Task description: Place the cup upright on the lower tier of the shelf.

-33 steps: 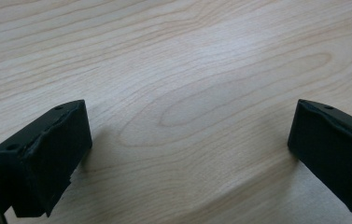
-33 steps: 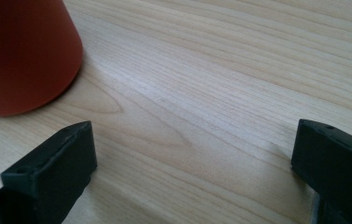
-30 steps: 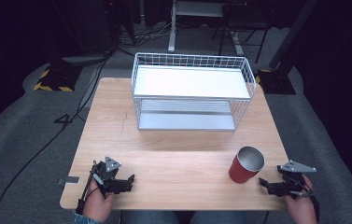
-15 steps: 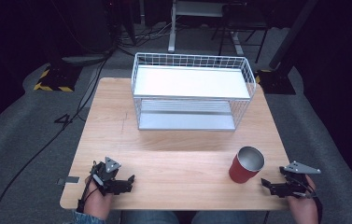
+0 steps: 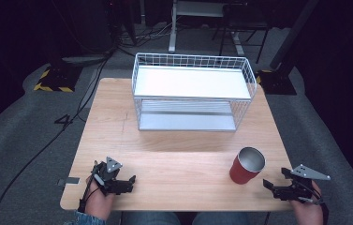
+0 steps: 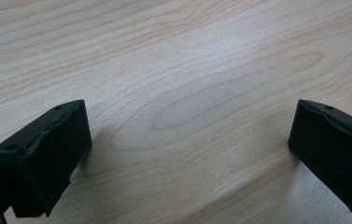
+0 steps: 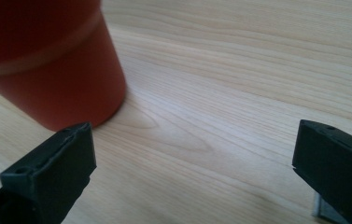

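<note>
A: On the wooden table [image 5: 174,154], at twelve o'clock, the white wire basket rack [image 5: 190,96] stands with its two shelves bare, same as a second ago. Anything shift?

B: Only at the near edge. Around four o'clock the red cup [image 5: 247,165] stands upright, open mouth up, exactly where it was. The right gripper [image 5: 268,185] has slid a little outward and toward the person, so it now sits just off the table's five o'clock corner, near the cup but not touching it.

A: And its claw?

B: Spread wide. In the right gripper view the two black jaws stand far apart with bare wood between them, and the cup [image 7: 47,65] looms beyond the left-hand jaw, off the centre line.

A: So no grasp yet.

B: I judge not; it looks like lining up. The gripper would need to swing toward the cup before closing.

A: The left gripper [image 5: 128,180]?

B: Resting at seven o'clock, unchanged, jaws apart over bare tabletop [image 6: 178,93], well away from the cup.
</note>
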Demonstrator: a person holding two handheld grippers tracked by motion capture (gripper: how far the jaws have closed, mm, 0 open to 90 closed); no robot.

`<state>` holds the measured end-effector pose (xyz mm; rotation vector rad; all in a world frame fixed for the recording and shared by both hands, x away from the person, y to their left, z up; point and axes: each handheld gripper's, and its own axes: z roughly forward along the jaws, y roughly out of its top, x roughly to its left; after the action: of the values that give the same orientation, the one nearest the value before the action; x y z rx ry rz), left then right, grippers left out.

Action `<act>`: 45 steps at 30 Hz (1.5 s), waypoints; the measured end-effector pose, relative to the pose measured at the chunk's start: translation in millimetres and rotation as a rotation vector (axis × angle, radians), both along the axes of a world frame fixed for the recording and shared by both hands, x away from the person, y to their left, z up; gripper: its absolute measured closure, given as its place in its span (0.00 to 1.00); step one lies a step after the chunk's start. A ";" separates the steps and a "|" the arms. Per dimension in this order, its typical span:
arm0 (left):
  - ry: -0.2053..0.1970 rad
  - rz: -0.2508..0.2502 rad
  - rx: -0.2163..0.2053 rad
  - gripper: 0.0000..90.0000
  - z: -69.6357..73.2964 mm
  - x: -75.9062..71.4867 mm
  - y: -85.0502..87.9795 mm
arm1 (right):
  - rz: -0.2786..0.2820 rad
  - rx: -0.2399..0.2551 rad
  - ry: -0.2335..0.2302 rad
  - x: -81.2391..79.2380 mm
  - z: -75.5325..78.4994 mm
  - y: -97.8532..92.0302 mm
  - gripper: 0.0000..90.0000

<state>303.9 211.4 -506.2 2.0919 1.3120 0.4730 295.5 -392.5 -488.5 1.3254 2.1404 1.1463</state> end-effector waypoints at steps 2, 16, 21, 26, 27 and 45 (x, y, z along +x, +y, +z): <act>-0.001 0.002 -0.002 0.00 -0.2 0.7 -0.5 | 0.003 0.012 -0.012 -3.1 3.0 2.1 0.00; 0.002 0.008 0.000 0.00 0.1 3.9 -2.5 | 0.029 0.050 -0.089 -25.7 23.1 22.3 0.00; -0.001 0.012 0.002 0.00 0.0 5.4 -3.3 | 0.021 0.035 -0.066 -27.3 22.6 36.9 0.00; 0.000 0.012 0.001 0.00 0.0 5.3 -3.3 | 0.029 0.075 -0.047 -27.6 20.0 52.3 0.00; 0.000 0.012 0.001 0.00 0.0 5.3 -3.3 | 0.030 0.082 -0.049 -27.1 19.7 54.4 0.00; -0.001 0.012 0.002 0.00 0.0 5.3 -3.3 | 0.095 0.094 -0.051 -2.2 -2.8 69.6 0.00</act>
<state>309.2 208.1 -506.2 2.0858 1.3249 0.4810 293.3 -322.9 -491.3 1.2315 2.1573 1.3191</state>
